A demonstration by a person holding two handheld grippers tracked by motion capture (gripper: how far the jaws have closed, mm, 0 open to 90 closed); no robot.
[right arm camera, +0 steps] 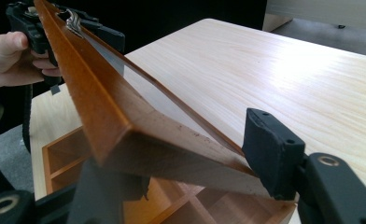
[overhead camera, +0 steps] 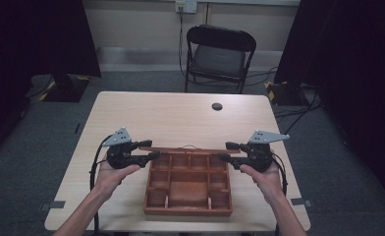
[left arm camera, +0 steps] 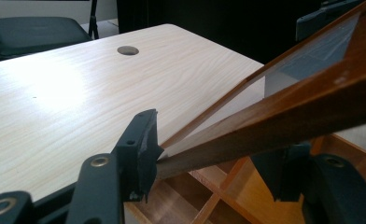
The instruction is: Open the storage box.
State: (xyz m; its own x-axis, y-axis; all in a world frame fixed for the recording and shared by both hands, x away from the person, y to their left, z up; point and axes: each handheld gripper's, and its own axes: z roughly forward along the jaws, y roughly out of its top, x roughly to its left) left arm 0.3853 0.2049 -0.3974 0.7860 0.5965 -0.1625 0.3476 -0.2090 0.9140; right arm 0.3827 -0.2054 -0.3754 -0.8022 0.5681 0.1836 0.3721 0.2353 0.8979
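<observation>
Left gripper (left arm camera: 209,158) is clamping its jaws on one end of the lid's (left arm camera: 284,116) wooden frame; right gripper (right arm camera: 190,172) is gripping the opposite end likewise. Holding both ends is, in my judgement, keeping the lid level and stopping it from twisting as it swings on its rear edge — it is standing raised over the box (overhead camera: 188,189).

The box is sitting at the near middle of the table (overhead camera: 180,113), between the person's hands. It is reddish-brown wood, divided into open compartments — all appearing empty. The lid is a slim frame around a clear pane, with a small metal clasp (right arm camera: 73,21).
</observation>
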